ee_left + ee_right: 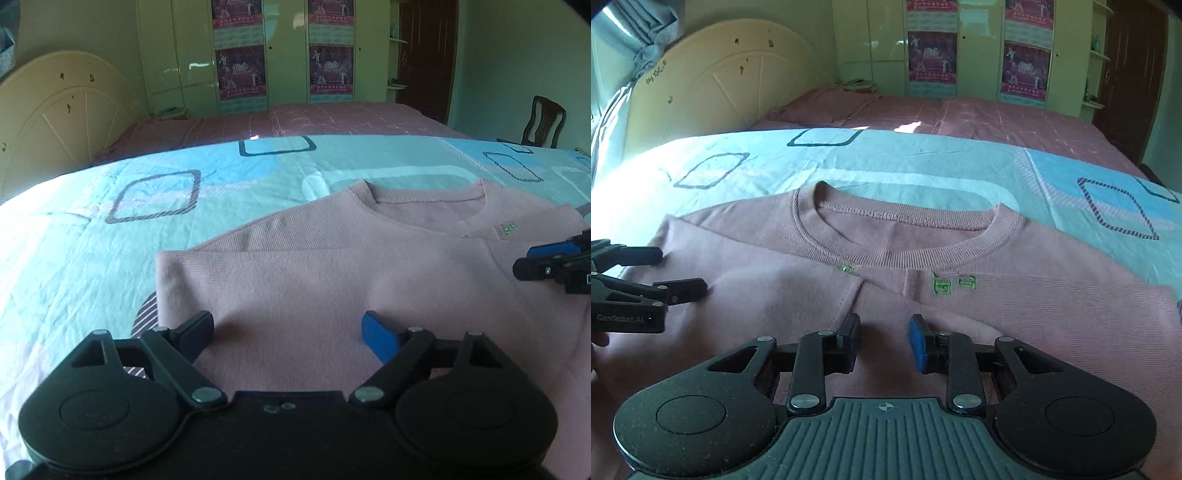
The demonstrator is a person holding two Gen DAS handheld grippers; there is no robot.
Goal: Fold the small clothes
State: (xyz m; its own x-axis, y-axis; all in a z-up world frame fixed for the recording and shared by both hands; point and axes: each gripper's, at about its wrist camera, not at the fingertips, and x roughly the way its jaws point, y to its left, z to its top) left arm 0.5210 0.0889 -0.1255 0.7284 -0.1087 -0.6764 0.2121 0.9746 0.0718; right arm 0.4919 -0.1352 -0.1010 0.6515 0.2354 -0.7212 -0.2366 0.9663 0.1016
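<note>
Left wrist view showed us the pink sweatshirt (332,280) lying partly folded on the bed sheet (92,258). Our left gripper (288,332) stood wide open over it, and the right gripper (882,339) was narrowly open, both empty. We judged the cloth soft and light; the folded edge seemed best to grasp.

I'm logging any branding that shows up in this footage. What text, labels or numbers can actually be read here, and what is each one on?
"GenRobot.AI": on the body of the left gripper, seen from the right wrist.
Green stitched marks on the pink sweatshirt: block shapes, not legible as letters.
Posters on the wardrobe doors: printed text too blurred to read.
A white letter on the right gripper is cut off by the frame edge.
</note>
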